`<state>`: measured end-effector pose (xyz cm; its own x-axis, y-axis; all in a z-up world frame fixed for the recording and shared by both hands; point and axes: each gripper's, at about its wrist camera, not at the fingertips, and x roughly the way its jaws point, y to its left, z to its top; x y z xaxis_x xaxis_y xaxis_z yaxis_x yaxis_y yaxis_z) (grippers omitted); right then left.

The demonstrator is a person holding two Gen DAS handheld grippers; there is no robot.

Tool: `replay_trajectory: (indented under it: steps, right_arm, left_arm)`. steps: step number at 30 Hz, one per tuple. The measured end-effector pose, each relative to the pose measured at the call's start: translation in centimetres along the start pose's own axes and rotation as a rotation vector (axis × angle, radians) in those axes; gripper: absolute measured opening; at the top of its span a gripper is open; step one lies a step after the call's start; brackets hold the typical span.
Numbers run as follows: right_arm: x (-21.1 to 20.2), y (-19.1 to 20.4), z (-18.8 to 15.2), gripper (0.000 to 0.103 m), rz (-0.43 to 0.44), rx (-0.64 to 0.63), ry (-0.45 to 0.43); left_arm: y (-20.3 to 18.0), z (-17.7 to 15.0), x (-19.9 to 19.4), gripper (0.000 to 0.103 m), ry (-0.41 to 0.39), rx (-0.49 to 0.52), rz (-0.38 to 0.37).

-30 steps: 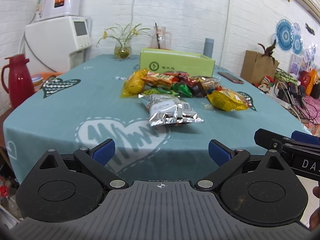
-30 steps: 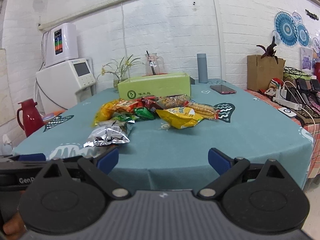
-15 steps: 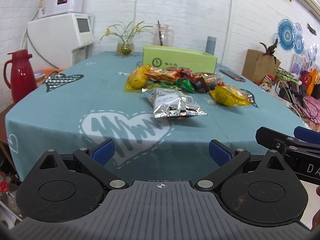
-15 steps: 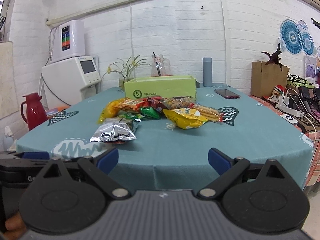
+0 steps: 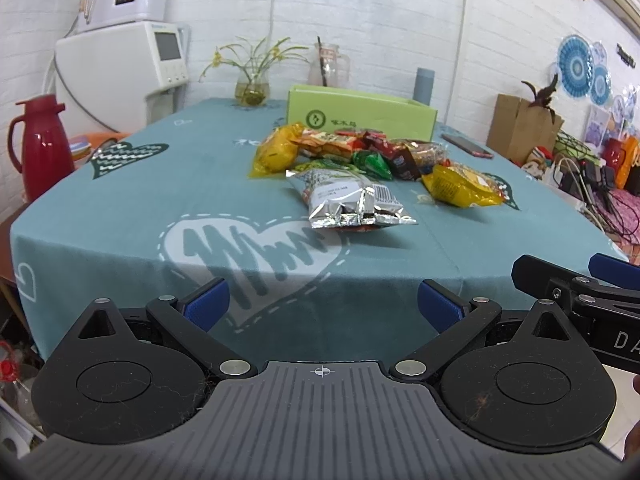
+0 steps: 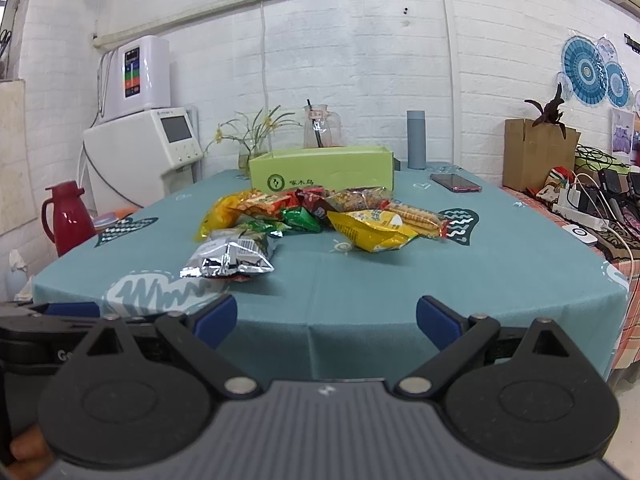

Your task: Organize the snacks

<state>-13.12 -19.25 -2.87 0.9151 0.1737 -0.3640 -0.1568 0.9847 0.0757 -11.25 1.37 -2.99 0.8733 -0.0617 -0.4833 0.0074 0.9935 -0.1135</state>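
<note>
Both hand-held grippers, left (image 5: 322, 306) and right (image 6: 326, 316), are hovering wide open and empty off the table (image 5: 132, 200) edge; the silver packet (image 5: 352, 202) is lying ahead, lengthwise, nearer the left.

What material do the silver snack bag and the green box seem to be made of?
Silver snack bag: likely metallised plastic foil, glossy; it is crinkled and mirrors light. Green box: probably matte cardboard; flat stiff walls, straight folded edges, a printed logo.

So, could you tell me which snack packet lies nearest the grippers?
The silver foil packet, in front of the coloured pile and alone on the near side.
</note>
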Motion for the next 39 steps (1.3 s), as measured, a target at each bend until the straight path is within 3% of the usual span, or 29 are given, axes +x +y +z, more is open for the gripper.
replay_trajectory:
  steps: [11, 15, 19, 23, 29, 33, 36, 39]
  right_arm:
    - [0.3, 0.2, 0.1, 0.097, 0.016, -0.017, 0.004]
    - [1.5, 0.2, 1.7, 0.097, 0.013, -0.033, -0.028]
    - [5.1, 0.5, 2.4, 0.097, 0.067, -0.048, 0.023]
    - [9.7, 1.5, 2.0, 0.097, 0.182, -0.074, 0.136]
    - [14.0, 1.1, 2.6, 0.097, 0.198, -0.035, 0.221]
    - [14.5, 1.6, 3.8, 0.097, 0.319, -0.017, 0.232]
    - [15.3, 3.1, 4.9, 0.097, 0.387, -0.069, 0.223]
    - [17.2, 4.2, 5.2, 0.097, 0.403, -0.12, 0.253]
  left_arm:
    - [0.3, 0.2, 0.1, 0.09, 0.018, -0.004, 0.002]
    - [1.6, 1.9, -0.4, 0.092, -0.032, -0.019, -0.007]
    - [3.7, 3.6, 0.6, 0.092, -0.042, -0.075, -0.001]
    - [6.0, 5.2, 2.8, 0.092, 0.003, -0.169, -0.067]
    - [8.7, 6.1, 5.6, 0.092, 0.088, -0.265, -0.043]
    - [8.6, 8.2, 7.6, 0.091, 0.128, -0.295, -0.144]
    - [6.9, 10.2, 9.9, 0.091, 0.162, -0.249, -0.227]
    - [5.2, 11.5, 12.7, 0.091, 0.227, -0.2, -0.261]
